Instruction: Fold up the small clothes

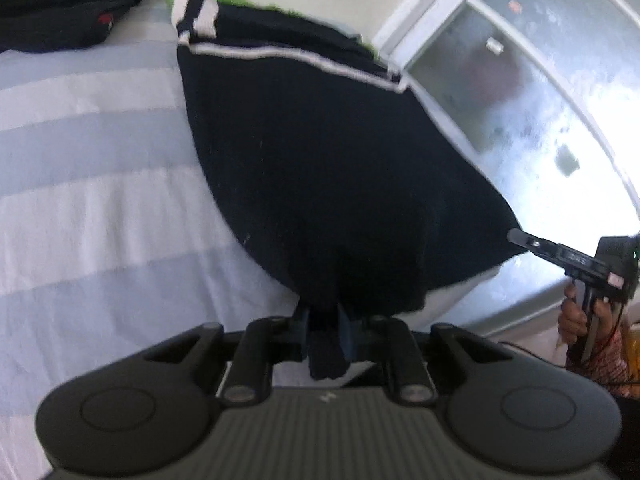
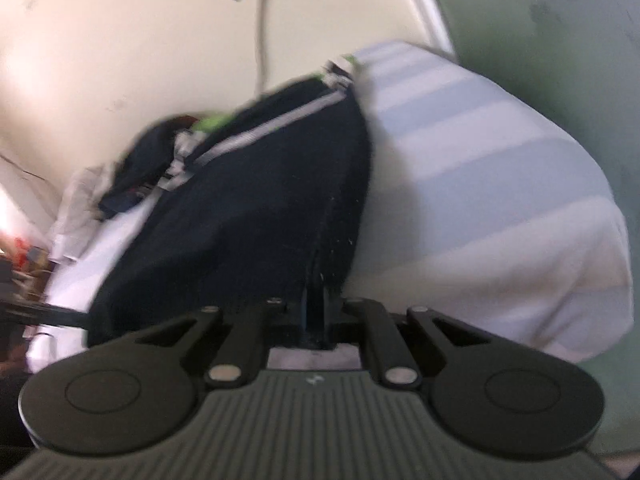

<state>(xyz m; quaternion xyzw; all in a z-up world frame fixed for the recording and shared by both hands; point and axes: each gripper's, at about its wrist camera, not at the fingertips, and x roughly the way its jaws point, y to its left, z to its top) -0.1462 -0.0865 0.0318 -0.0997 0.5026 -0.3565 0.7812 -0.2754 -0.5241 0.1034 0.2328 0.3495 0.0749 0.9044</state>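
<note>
Left tongs (image 1: 324, 320) & right tongs (image 2: 316, 304) each pinch near edge of navy knit garment w/ white stripes (image 1: 320, 160), stretched above blue-white striped bed (image 1: 88, 168); dark clothes pile (image 1: 60, 8) at bed's far end.

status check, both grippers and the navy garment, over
Left gripper shut on navy garment hem. Right gripper shut on its other corner. Garment stretched over striped bed. Nothing in the way.
</note>
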